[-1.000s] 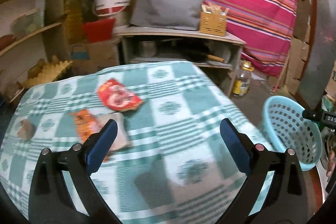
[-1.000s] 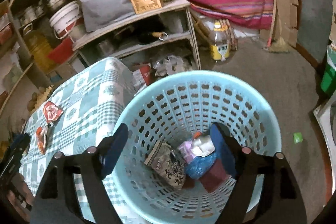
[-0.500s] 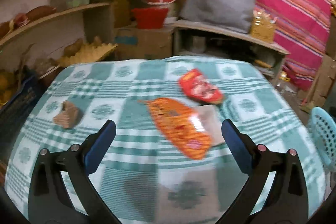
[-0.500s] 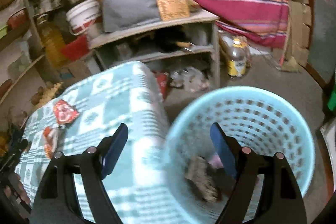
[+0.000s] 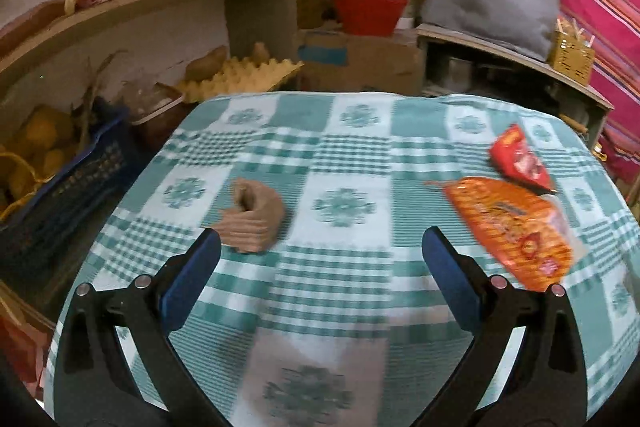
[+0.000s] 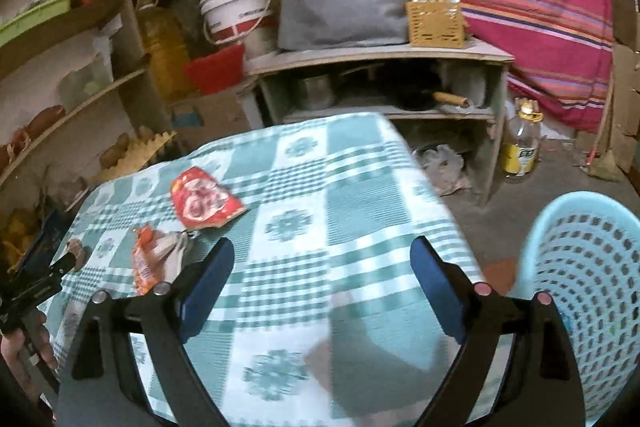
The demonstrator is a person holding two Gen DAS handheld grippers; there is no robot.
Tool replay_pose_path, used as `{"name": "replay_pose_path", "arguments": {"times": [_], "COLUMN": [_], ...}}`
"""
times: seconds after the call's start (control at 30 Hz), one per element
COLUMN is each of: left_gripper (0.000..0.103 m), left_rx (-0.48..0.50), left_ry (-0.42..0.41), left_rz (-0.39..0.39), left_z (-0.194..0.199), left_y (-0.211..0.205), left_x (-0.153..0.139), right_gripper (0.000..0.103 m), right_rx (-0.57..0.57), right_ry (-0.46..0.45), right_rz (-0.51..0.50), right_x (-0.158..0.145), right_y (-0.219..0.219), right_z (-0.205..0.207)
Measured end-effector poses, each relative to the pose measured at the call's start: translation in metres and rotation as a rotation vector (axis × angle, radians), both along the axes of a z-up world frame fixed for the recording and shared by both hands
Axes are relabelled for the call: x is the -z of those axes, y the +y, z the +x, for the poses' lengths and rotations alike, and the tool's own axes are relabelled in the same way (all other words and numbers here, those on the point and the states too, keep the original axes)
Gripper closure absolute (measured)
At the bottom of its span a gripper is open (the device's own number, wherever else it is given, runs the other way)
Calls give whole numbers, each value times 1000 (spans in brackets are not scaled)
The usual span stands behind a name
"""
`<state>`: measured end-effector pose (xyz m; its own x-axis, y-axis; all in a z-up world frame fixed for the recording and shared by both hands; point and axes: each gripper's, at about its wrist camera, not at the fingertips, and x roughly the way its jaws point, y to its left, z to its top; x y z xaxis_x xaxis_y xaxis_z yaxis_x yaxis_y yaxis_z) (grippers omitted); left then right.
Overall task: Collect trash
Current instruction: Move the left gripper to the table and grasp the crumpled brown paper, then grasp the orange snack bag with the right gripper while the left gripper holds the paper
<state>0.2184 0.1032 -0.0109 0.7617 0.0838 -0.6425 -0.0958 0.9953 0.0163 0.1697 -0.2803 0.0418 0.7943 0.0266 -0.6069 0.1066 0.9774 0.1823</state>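
On the green checked tablecloth (image 5: 344,155) lie a crumpled brown paper scrap (image 5: 252,223), an orange snack wrapper (image 5: 508,227) and a red wrapper (image 5: 520,159). My left gripper (image 5: 320,267) hovers open over the cloth, the brown scrap just beyond its left fingertip and nothing between its jaws. In the right wrist view the red wrapper (image 6: 204,199) and orange wrapper (image 6: 154,259) lie to the left. My right gripper (image 6: 320,275) hangs over the table's near right part, its jaws opening with nothing between them. The light-blue trash basket (image 6: 588,279) stands on the floor at the right.
Shelves with a white bucket (image 6: 236,11), a grey bag (image 6: 340,3) and a wicker box (image 6: 436,23) stand behind the table. An oil bottle (image 6: 520,147) is on the floor. A blue crate (image 5: 56,195) and an egg tray (image 5: 240,79) sit left of the table.
Both grippers swung left. The left view went from the basket side to the brown scrap. The right gripper left the basket and now hangs over the table, jaws slightly wider.
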Motion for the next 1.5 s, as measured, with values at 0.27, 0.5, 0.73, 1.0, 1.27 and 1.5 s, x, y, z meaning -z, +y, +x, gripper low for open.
{"name": "replay_pose_path", "arguments": {"times": [0.27,0.5,0.73,1.0,1.27,1.5], "left_gripper": [6,15,46,47,47,47], "left_rx": [-42,-70,-18,24,55,48], "left_ry": [44,113,184,125,128,120], "left_rz": [-48,-57,-129,-34,-64,-91], "left_z": [23,55,67,39,1,-9], "left_y": [42,60,67,55,56,63], "left_x": [12,25,37,22,19,16], "right_gripper": [15,14,14,14,14,41], "right_rx": [-41,-61,-81,-171,-265,-326], "right_ry": [55,76,87,65,63,132], "right_rz": [-49,-119,-128,-148,-193,-221], "right_x": [16,21,25,22,25,40], "right_y": [29,45,62,104,153,174], "right_z": [19,27,33,32,34,47]}}
